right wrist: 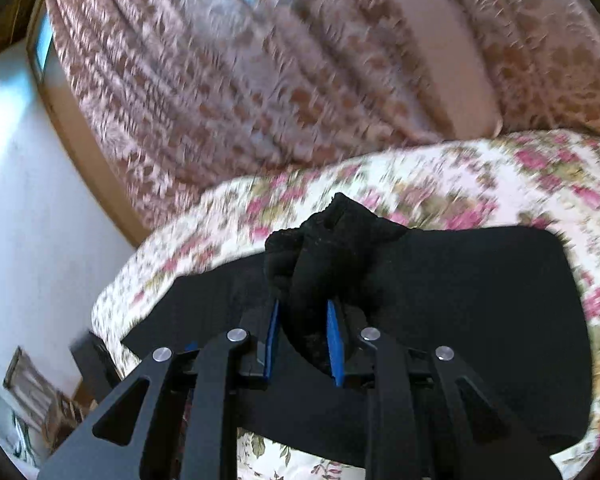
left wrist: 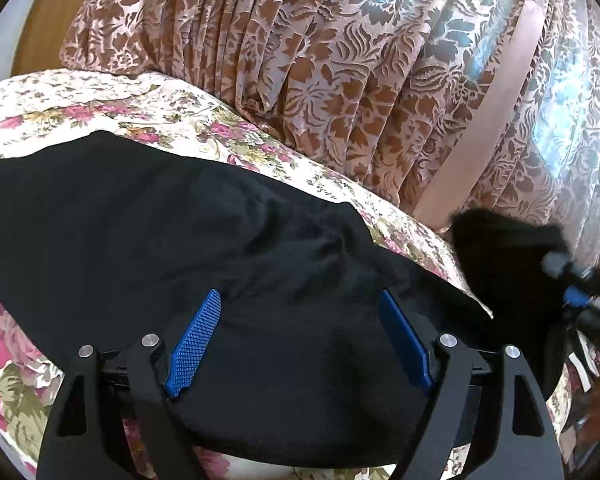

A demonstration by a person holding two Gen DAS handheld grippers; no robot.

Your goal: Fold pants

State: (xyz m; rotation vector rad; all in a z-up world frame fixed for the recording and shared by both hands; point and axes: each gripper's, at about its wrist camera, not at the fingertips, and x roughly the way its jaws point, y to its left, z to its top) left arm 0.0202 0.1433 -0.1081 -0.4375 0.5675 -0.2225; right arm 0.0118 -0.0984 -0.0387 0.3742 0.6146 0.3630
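The black pants [left wrist: 180, 232] lie spread on a floral bedspread [left wrist: 100, 112]. My left gripper [left wrist: 300, 304] is open, its blue pads [left wrist: 198, 340] wide apart just above the black cloth, holding nothing. My right gripper [right wrist: 302, 312] is shut on a bunched fold of the pants [right wrist: 332, 240], lifted above the rest of the black cloth [right wrist: 480, 280]. In the left wrist view the right gripper [left wrist: 580, 292] shows blurred at the right edge with a raised clump of black cloth [left wrist: 500, 248].
A pink and brown patterned curtain [left wrist: 340, 60] hangs close behind the bed. A white wall [right wrist: 28, 184] and a wooden frame [right wrist: 84, 152] stand to the left. Cluttered items [right wrist: 32, 400] sit low on the left beyond the bedspread's edge [right wrist: 112, 304].
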